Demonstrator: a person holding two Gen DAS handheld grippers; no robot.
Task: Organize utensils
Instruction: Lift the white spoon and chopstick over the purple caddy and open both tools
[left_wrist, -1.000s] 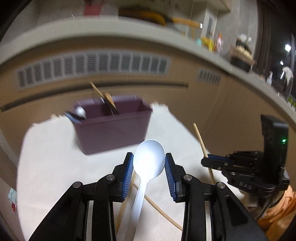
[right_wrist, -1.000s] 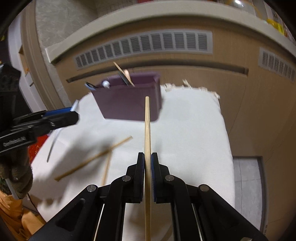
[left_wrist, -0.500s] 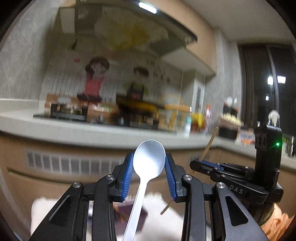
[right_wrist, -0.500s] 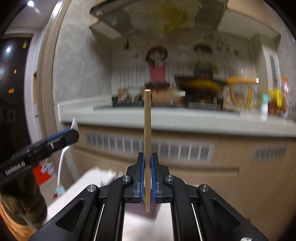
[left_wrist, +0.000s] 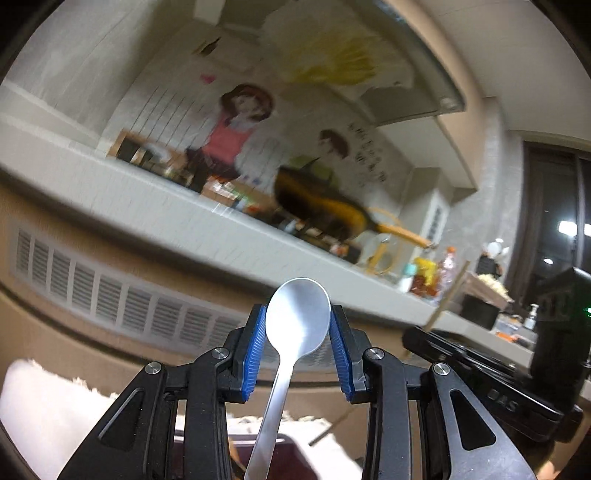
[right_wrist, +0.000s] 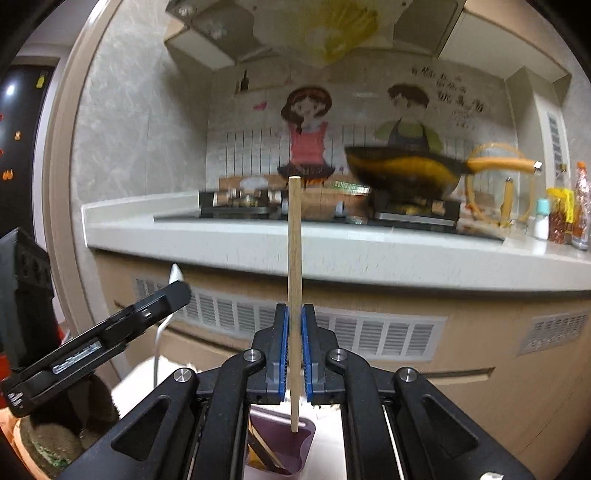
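both tools are up over the purple bin (right_wrist: 284, 443), and that looks like the reason for these upright holds: handles can drop straight in. the left hand-held gripper (left_wrist: 297, 334) pinches a matte silver spoon (left_wrist: 295, 328) by its bowl, handle hanging toward 6 o'clock above the bin. the right hand-held gripper (right_wrist: 294, 345) is clamped narrow on a pale wooden chopstick (right_wrist: 294, 277), tip at 12 o'clock, lower end just over the bin's rim. inside the bin, more sticks already lean.
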